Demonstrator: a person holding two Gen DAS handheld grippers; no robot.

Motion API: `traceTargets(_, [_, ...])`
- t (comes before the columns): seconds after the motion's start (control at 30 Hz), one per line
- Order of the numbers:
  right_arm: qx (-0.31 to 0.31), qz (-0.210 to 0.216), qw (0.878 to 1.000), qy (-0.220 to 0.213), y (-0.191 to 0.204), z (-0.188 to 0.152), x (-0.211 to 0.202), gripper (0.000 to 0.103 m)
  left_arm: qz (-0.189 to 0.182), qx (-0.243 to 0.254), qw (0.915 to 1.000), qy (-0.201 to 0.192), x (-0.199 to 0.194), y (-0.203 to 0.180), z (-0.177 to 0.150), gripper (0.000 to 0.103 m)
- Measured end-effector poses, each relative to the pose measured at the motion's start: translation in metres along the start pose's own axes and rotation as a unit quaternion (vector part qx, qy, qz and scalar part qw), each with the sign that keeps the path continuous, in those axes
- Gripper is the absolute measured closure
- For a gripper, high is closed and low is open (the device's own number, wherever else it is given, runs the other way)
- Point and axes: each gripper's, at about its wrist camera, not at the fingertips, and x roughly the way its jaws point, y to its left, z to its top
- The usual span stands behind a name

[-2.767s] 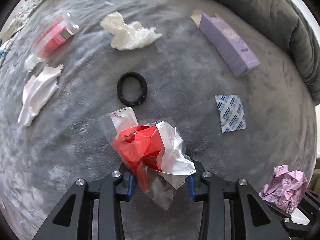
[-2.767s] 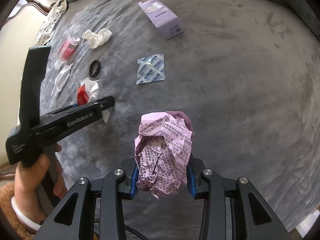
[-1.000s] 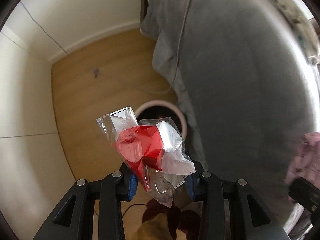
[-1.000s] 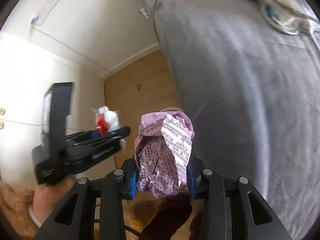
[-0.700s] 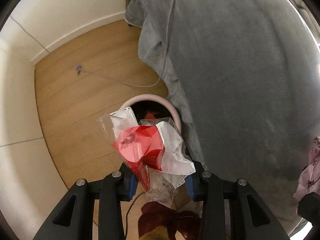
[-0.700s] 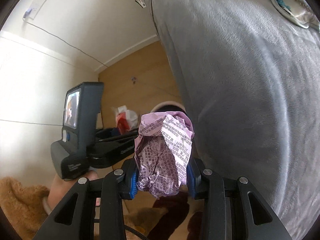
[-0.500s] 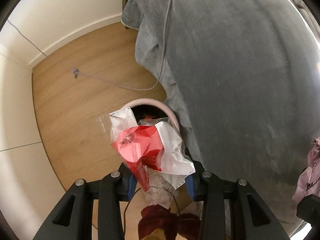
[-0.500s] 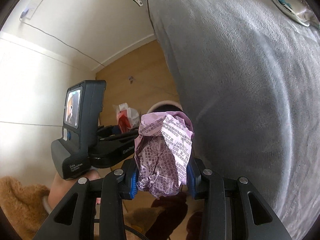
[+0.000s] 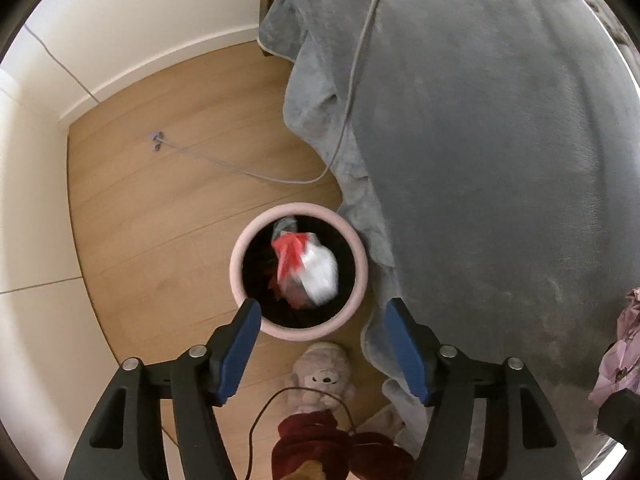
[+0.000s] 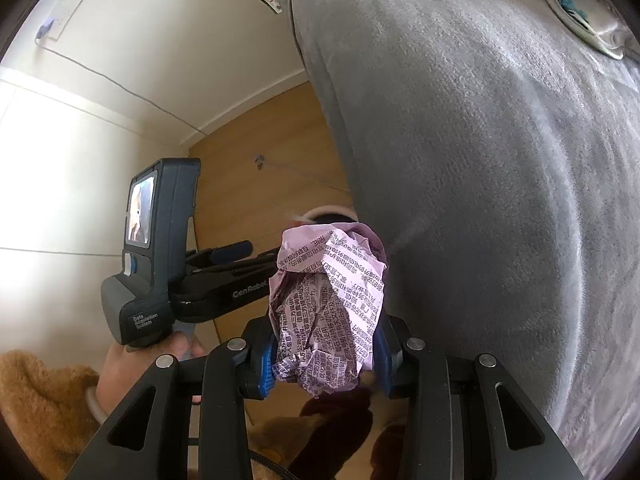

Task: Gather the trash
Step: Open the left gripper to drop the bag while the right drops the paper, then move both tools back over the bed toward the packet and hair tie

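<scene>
My left gripper (image 9: 320,344) has just opened, nothing between its jaws; the red-and-clear wrapper (image 9: 306,266) is inside the pink bin (image 9: 240,252). My right gripper (image 10: 324,354) pinches the purple paper wad (image 10: 328,312), right of the bin; released here, I judge it would miss onto the grey blanket (image 10: 500,200).

Blurred red-and-clear wrapper (image 9: 306,270) inside the pink bin (image 9: 240,248); crumpled pink printed paper (image 10: 328,316) held above.
</scene>
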Motion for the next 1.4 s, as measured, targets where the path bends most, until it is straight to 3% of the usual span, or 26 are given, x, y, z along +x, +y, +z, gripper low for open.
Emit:
traceTargets(0.3, [-0.019, 0.013, 1.000, 0.008, 0.010, -0.002, 0.011, 0.066, 0.015, -0.007, 0.9999, -0.003, -0.006, 0.020, -0.006, 0.036])
traceTargets(0.53, [-0.053, 0.042, 0.997, 0.026, 0.029, 0.006, 0.042, 0.066, 0.028, -0.046, 0.9986, -0.006, -0.017, 0.055, -0.020, 0.035])
traceTargets(0.97, [-0.111, 0.004, 0.992, 0.063, 0.049, 0.018, 0.104, 0.065, 0.034, -0.087, 0.9956, -0.004, -0.017, 0.084, -0.035, 0.035])
traceTargets(1.1, [-0.108, -0.002, 0.992, 0.070, 0.049, 0.021, 0.109, 0.057, 0.034, -0.092, 0.9952, -0.002, -0.017, 0.087, -0.039, 0.036])
traceTargets(1.33, [-0.092, -0.014, 0.994, 0.053, 0.049, 0.026, 0.106, 0.020, 0.034, -0.091, 0.9953, 0.000, -0.017, 0.086, -0.042, 0.036])
traceTargets(1.4, [-0.086, -0.007, 0.995, 0.052, 0.048, 0.027, 0.105, 0.020, 0.034, -0.092, 0.9952, -0.001, -0.017, 0.086, -0.042, 0.036])
